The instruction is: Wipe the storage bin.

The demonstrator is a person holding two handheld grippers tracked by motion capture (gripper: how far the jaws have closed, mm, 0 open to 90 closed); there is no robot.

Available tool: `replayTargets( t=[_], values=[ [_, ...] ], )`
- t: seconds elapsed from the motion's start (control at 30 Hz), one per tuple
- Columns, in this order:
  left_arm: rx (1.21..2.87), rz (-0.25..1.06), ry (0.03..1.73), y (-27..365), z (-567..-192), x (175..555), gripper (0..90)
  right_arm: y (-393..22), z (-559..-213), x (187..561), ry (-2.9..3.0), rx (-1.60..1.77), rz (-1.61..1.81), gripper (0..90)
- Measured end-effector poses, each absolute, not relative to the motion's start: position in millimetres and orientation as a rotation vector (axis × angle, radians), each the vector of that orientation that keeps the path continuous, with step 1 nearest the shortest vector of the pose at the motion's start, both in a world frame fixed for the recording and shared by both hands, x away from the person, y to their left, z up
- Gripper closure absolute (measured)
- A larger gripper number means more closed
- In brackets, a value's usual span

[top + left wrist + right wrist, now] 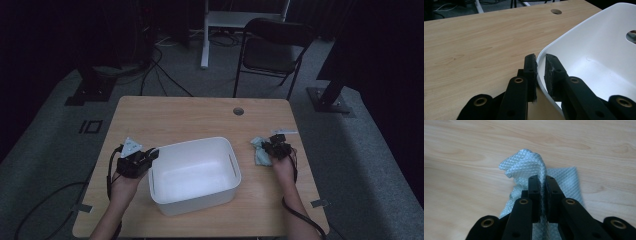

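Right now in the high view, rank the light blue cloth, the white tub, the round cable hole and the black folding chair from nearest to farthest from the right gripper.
1. Light blue cloth: pinched in the right gripper.
2. White tub: to its left, mid-table.
3. Round cable hole: near the table's far edge.
4. Black folding chair: on the floor beyond the table.

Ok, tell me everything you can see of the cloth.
The cloth is pale blue-grey with a quilted diamond texture, crumpled rather than flat. It sits on the table to the right of the white bin, apart from it. The right gripper is shut on a fold of it, pulling that part up into a peak while the rest lies on the wood.
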State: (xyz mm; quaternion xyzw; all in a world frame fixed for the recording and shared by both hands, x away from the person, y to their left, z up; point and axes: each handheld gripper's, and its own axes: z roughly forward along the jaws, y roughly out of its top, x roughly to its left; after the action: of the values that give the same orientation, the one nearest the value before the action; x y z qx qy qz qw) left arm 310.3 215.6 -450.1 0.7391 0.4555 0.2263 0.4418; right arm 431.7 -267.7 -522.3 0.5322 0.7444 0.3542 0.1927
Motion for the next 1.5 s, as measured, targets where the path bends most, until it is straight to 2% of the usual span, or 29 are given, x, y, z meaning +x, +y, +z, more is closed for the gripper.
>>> replayTargets(
  t=[0.43, 0.97, 1.5],
  values=[
    [1.807, 0.603, 1.174, 212, -451, 311, 80.4, -269, -498, 365, 2.116, 1.395, 1.243, 85.1],
    [1.773, 0.64, 1.225, 215, -451, 320, 80.4, -264, -488, 349, 2.192, 1.327, 1.344, 85.1],
    [1.771, 0.646, 1.224, 215, -451, 321, 80.4, -249, -429, 310, 2.234, 1.013, 1.598, 85.1]
  ],
)
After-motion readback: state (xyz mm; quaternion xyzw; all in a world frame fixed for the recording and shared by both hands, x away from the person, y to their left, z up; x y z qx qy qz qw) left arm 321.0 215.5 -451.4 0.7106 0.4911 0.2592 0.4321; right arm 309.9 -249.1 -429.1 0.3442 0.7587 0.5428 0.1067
